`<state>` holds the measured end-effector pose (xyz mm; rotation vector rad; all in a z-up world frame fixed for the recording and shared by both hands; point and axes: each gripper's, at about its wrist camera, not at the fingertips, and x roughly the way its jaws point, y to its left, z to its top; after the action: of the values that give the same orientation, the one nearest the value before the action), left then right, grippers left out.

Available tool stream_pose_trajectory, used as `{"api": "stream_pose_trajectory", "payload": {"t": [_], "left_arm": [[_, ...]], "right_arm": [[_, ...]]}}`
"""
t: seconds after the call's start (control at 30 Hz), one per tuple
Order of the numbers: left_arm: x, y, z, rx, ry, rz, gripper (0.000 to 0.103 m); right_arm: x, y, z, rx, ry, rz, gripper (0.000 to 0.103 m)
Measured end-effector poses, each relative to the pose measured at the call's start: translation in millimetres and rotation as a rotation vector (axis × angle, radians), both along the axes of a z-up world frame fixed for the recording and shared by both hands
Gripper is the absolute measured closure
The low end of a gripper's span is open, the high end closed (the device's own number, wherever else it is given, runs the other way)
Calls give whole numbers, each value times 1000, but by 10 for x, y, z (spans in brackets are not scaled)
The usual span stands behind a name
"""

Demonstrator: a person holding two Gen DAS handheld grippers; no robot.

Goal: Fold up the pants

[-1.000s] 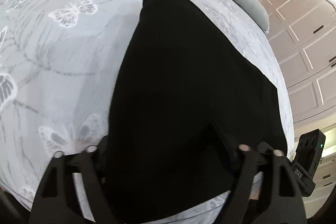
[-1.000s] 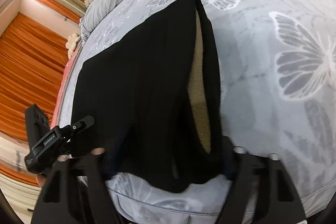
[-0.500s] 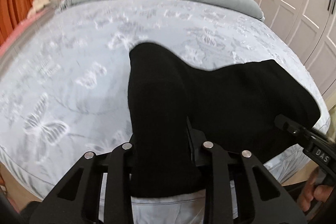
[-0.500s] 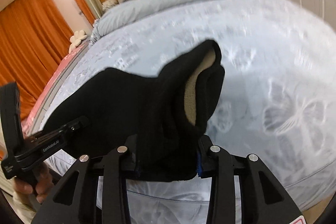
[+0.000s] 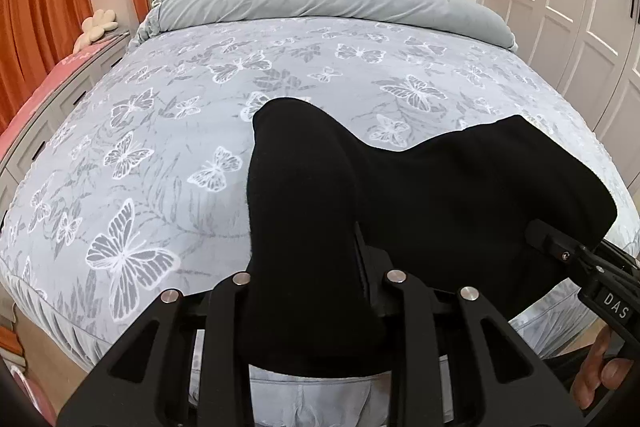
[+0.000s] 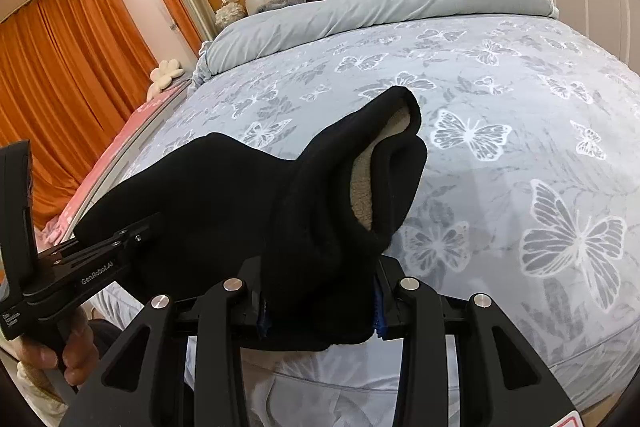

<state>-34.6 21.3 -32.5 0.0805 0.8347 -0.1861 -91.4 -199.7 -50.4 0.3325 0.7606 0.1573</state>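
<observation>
While the black pants hang lifted over the near edge of the bed, the left gripper squeezes one bunched end tight. The right gripper pinches the other end, where the tan lining shows.

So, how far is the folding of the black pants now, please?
Early stage. Done: both grippers are shut on the near edge of the black pants, the left gripper on one corner, the right gripper on the other, where the beige lining shows. In hand: that edge is raised above the bed. Left: laying it over and flattening; no finished fold shows.
</observation>
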Motion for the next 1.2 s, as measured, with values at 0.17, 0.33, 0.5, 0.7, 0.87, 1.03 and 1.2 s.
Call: {"api": "stream_pose_trajectory", "payload": {"t": [0.17,0.33,0.5,0.7,0.87,1.03,1.2], "left_arm": [[-15,-26,-69,8,15,-4,76],[-49,-46,-101,14,18,-7,76],[-78,-39,-131,15,25,-6,76],[-182,12,-181,1,56,-18,76],[-241,47,-7,-16,29,-29,76],[-167,38,232,-7,-25,-33,76],[57,-38,477,20,-92,-29,75]], "right_arm": [[-25,9,-47,4,18,-3,68],[-64,1,-83,9,25,-8,68],[-116,11,-117,17,33,-12,68],[-226,10,-148,34,55,-13,68],[-270,15,-23,43,28,-3,68],[-188,18,200,34,-23,10,68],[65,12,479,5,-82,19,68]]}}
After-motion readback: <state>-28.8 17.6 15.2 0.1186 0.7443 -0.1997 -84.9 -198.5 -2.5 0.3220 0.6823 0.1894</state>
